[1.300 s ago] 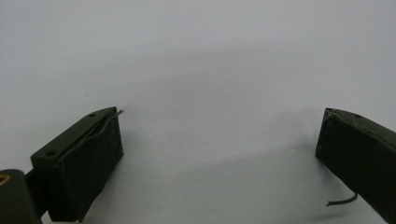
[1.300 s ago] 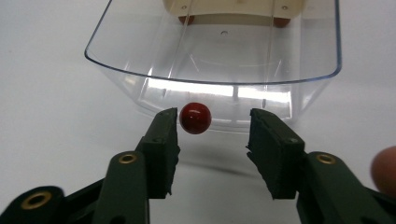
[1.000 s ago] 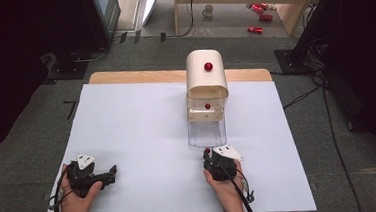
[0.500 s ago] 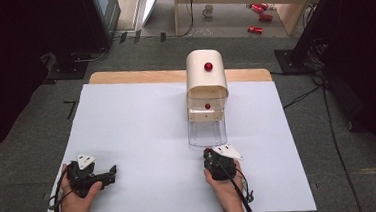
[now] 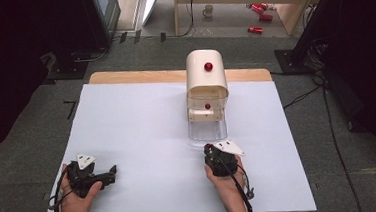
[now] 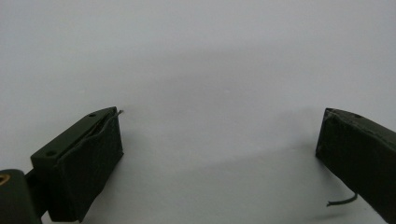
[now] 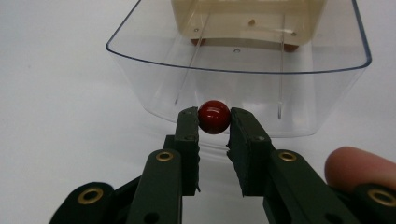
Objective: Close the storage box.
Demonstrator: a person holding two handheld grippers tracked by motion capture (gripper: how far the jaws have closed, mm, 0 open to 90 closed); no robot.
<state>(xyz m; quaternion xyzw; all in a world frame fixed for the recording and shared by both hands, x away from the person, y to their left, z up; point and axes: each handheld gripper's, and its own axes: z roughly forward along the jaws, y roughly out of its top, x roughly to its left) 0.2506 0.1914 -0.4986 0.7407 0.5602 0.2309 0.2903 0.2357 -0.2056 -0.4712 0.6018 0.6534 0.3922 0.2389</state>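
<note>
A small red ball is pinched between the tips of my right gripper, which is shut on it just in front of a clear plastic tray. That tray sticks out from the base of a cream box with a red knob on top and another on its front. In the high view my right gripper sits just short of the tray's front edge. My left gripper rests at the table's near left, open, with bare white surface between its jaws.
The white table has a wooden strip along its far edge. Beyond it on the floor lie a mug and red cans. Dark equipment stands at the far left and right.
</note>
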